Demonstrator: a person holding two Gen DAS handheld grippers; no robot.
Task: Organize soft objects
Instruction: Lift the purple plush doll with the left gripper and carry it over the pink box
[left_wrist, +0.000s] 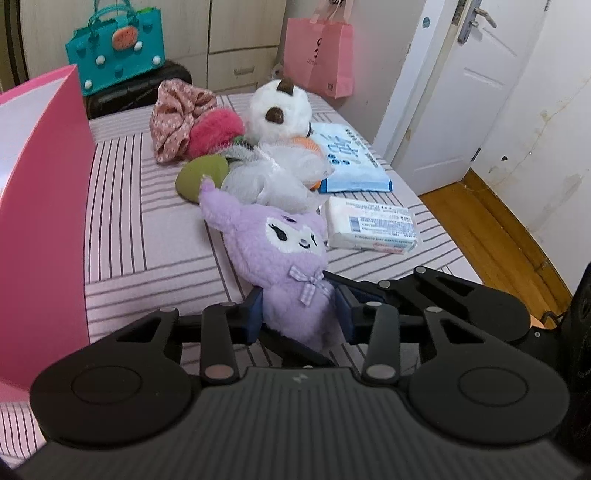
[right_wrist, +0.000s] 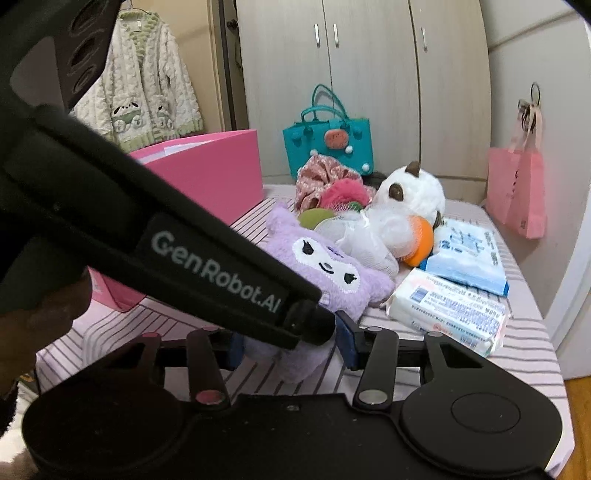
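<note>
A purple plush toy (left_wrist: 284, 254) lies on the striped bed (left_wrist: 147, 236). My left gripper (left_wrist: 300, 314) has its pads on both sides of the plush's lower body, closed on it. In the right wrist view the same purple plush (right_wrist: 332, 269) lies ahead. My right gripper (right_wrist: 291, 347) straddles its lower end; the left gripper's body (right_wrist: 207, 273) crosses in front and hides the contact. A pile of soft things lies behind: white mesh sponge (left_wrist: 273, 177), white plush ball (left_wrist: 279, 110), pink fuzzy item (left_wrist: 216, 133), patterned cloth (left_wrist: 177, 114), green pad (left_wrist: 201, 177).
A pink box (left_wrist: 40, 206) stands at the left on the bed. Two tissue packs (left_wrist: 373, 229) (left_wrist: 351, 158) lie at the right. A teal bag (left_wrist: 114, 48) and a pink paper bag (left_wrist: 319, 55) stand behind. The bed's right edge drops to a wooden floor (left_wrist: 498, 236).
</note>
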